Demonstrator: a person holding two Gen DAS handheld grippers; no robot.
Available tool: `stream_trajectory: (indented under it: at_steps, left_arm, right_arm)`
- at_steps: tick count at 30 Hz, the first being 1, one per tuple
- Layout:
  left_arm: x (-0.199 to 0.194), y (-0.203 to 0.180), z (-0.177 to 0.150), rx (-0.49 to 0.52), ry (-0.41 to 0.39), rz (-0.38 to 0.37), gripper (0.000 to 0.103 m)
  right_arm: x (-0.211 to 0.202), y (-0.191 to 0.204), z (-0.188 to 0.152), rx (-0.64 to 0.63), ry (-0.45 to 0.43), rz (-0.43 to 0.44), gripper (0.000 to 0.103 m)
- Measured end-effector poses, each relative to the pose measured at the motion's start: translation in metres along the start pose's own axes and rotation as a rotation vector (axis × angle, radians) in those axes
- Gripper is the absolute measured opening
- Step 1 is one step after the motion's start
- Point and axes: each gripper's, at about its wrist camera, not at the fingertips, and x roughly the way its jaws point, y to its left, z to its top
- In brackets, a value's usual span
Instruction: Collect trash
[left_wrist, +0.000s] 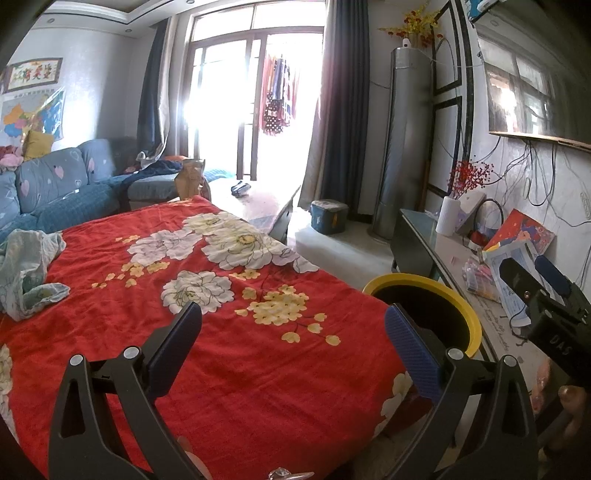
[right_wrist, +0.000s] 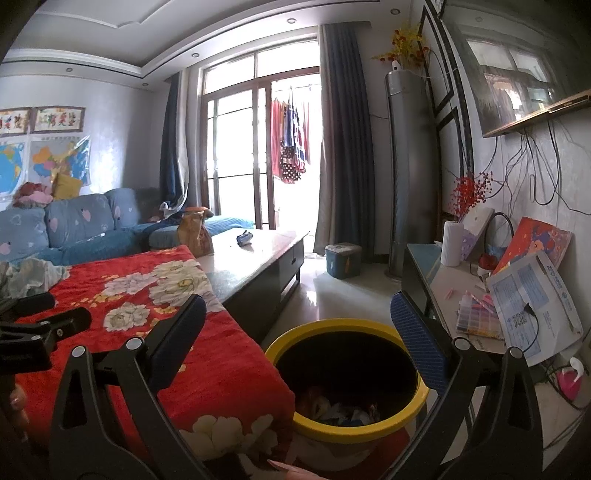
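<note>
A yellow-rimmed black trash bin (right_wrist: 388, 326) stands on the floor beside the red floral cloth (right_wrist: 122, 295). Crumpled wrappers (right_wrist: 340, 408) lie at its bottom. My right gripper (right_wrist: 297, 328) is open and empty, held above the bin's mouth. My left gripper (left_wrist: 291, 332) is open and empty above the red floral cloth (left_wrist: 229, 354). The bin (left_wrist: 471, 314) shows at the cloth's right edge in the left wrist view, with the right gripper body (left_wrist: 546, 306) beyond it. The left gripper (right_wrist: 44, 325) shows at the left of the right wrist view.
A crumpled pale cloth (left_wrist: 26, 269) lies at the cloth's left. A coffee table (right_wrist: 258, 258) with a brown paper bag (right_wrist: 194, 232) stands behind. A blue sofa (right_wrist: 74, 229) is at left. A TV cabinet (right_wrist: 461, 295) with papers and a white vase (right_wrist: 452, 243) is at right.
</note>
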Motion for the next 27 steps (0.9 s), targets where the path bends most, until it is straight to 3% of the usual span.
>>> stream_trajectory:
  at_steps: [27]
  left_arm:
    - [0.0026, 0.0000, -0.0004, -0.009, 0.022, 0.002, 0.097]
  right_arm:
    - [0.0003, 0.0023, -0.0025, 0.008, 0.011, -0.007, 0.092]
